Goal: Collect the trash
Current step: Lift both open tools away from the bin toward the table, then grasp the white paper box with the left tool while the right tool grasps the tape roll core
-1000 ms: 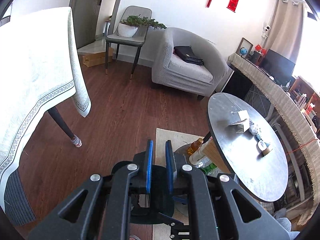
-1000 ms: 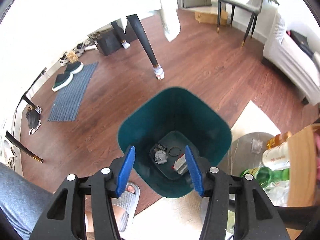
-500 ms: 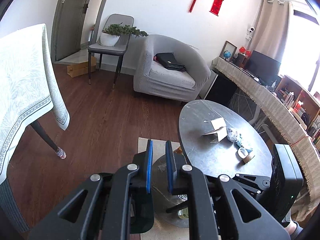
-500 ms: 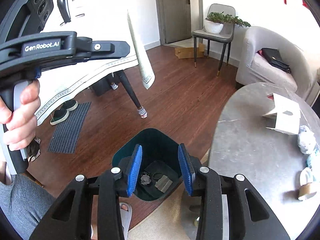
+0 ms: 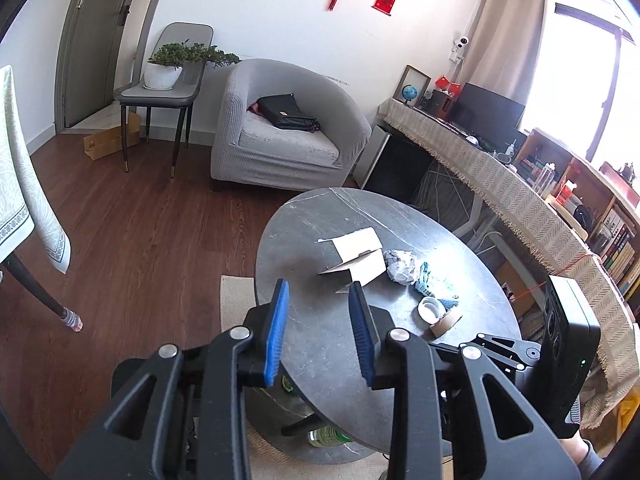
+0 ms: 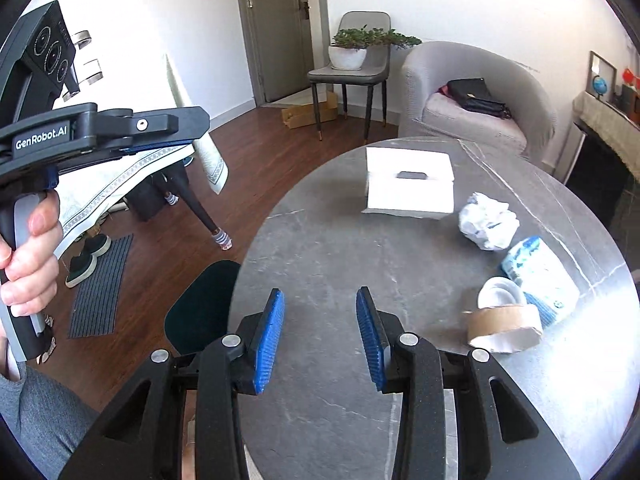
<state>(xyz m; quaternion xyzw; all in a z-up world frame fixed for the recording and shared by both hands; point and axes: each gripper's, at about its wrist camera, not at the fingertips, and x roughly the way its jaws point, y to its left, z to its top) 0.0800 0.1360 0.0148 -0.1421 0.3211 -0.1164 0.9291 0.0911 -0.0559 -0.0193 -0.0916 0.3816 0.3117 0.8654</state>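
Note:
Trash lies on the round grey table (image 6: 328, 248): a white folded card box (image 6: 410, 186), a crumpled white paper ball (image 6: 488, 220), a blue-and-white wrapper (image 6: 540, 276), a white lid (image 6: 500, 292) and a cardboard tape ring (image 6: 504, 326). In the left wrist view the box (image 5: 358, 254), paper ball (image 5: 400, 266) and tape ring (image 5: 444, 322) lie ahead on the table (image 5: 328, 344). My right gripper (image 6: 320, 298) is open and empty above the table's near part. My left gripper (image 5: 318, 290) is open and empty. The dark teal bin (image 6: 200, 308) stands on the floor left of the table.
A grey armchair (image 5: 288, 128) with a black bag stands behind the table. A chair with a potted plant (image 5: 168, 76) is at the back left. A clothed dining table (image 5: 24, 200) stands at left. Bottles (image 5: 324, 436) sit under the round table. A sideboard (image 5: 520, 200) runs along the right.
Both grippers rose from over the bin to above the round table. My left gripper's jaws went from nearly shut to open. My right gripper stayed open.

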